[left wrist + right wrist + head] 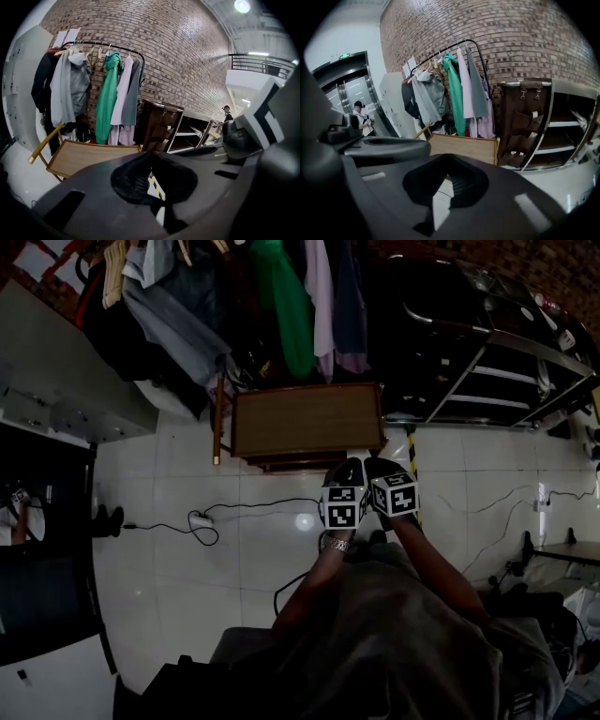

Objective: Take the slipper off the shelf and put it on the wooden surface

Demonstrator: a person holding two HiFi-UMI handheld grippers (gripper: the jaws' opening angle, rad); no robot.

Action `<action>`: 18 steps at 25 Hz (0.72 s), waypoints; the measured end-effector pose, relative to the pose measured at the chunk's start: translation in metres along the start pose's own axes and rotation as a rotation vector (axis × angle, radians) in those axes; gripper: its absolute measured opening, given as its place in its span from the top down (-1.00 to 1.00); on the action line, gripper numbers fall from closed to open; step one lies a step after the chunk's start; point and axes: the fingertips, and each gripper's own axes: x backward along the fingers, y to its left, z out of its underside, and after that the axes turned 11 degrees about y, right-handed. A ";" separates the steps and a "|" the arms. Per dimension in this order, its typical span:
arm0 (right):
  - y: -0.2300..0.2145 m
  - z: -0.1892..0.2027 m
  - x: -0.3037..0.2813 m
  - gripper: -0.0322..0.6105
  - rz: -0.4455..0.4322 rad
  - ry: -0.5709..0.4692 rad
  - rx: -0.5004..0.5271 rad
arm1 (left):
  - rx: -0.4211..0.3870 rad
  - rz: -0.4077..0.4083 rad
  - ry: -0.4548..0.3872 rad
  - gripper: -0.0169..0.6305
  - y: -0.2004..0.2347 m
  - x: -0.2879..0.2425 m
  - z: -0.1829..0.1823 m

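In the head view my left gripper (349,465) and right gripper (379,465) are held side by side over the white floor, just in front of the low wooden surface (305,418). Both are shut with nothing between the jaws, as the left gripper view (152,154) and the right gripper view (449,157) also show. The metal shelf (497,371) stands to the right of the wooden surface. A pale thing (580,119) lies on one shelf board; it is too small to tell whether it is the slipper.
A clothes rack with a green garment (281,296) hangs behind the wooden surface. A brown hanging organiser (522,122) covers the shelf's near end. A cable and power strip (200,519) lie on the floor to the left, striped tape (412,460) to the right. A person (360,117) stands far off.
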 end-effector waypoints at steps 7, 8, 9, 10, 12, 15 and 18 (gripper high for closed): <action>-0.010 0.003 0.017 0.89 0.043 -0.008 0.018 | 0.036 -0.013 0.015 0.93 -0.012 0.001 -0.001; -0.012 0.002 0.019 0.89 0.046 -0.014 0.013 | 0.039 -0.011 0.020 0.93 -0.013 0.000 -0.003; -0.014 0.000 0.020 0.89 0.047 -0.019 0.005 | 0.038 -0.011 0.024 0.93 -0.014 -0.001 -0.004; -0.017 -0.001 0.021 0.89 0.046 -0.022 -0.006 | 0.035 -0.013 0.028 0.93 -0.015 -0.002 -0.005; -0.021 -0.005 0.023 0.89 0.041 -0.018 -0.017 | 0.024 -0.019 0.036 0.93 -0.020 -0.003 -0.008; -0.027 -0.014 0.026 0.89 0.042 -0.020 0.005 | 0.006 -0.030 0.047 0.93 -0.027 -0.006 -0.016; -0.030 -0.023 0.030 0.89 0.039 -0.025 0.024 | -0.010 -0.039 0.026 0.93 -0.029 -0.006 -0.032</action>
